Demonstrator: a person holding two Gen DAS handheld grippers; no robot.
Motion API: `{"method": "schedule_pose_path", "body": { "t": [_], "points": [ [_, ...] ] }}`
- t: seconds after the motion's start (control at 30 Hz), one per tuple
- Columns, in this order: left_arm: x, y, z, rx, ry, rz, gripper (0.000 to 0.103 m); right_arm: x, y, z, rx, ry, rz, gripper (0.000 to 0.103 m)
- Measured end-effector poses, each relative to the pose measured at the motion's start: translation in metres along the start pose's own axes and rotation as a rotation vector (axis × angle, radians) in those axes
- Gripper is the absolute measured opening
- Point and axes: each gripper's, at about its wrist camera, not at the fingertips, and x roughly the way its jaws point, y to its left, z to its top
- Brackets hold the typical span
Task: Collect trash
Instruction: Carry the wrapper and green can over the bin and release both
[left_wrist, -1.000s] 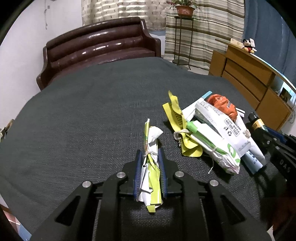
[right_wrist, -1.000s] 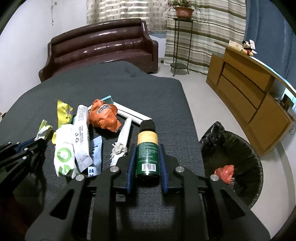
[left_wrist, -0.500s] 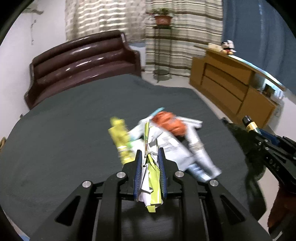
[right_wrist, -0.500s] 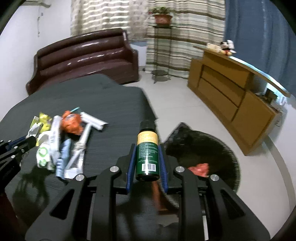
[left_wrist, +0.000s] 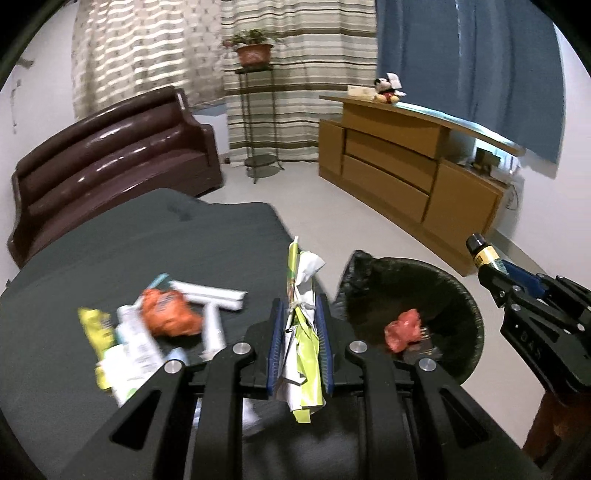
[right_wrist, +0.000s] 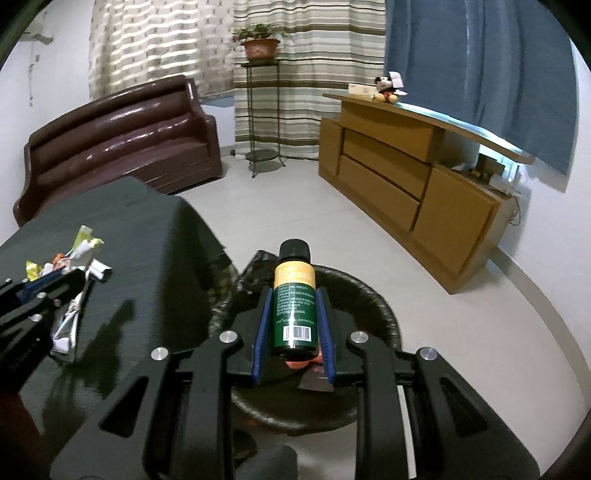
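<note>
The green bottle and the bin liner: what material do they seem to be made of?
The green bottle looks like glossy glass or hard plastic: a bright highlight runs down it, with a paper-like yellow label and a black cap. The bin liner looks like thin black plastic film, crinkled and shiny at the rim.

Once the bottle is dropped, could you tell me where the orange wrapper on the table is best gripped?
Grip the orange wrapper across its crumpled middle, coming down from above. It lies on the table as a raised bunched lump, so its bulge should offer the jaws something to pinch, though the picture is blurred there.
</note>
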Motion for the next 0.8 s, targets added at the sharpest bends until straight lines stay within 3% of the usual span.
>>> {"method": "schedule_pose_path", "body": {
  "t": [0.2,0.8],
  "points": [
    [0.014,-0.028,0.003,0.039,0.012,-0.014,0.019,0.009,-0.021,-0.001,0.025,0.001,-0.019,0.023],
    [0.044,-0.062,0.013,0.085,0.048,0.004,0.019,0.035,-0.043,-0.007,0.071,0.023,-0.019,0.023]
  ]
}}
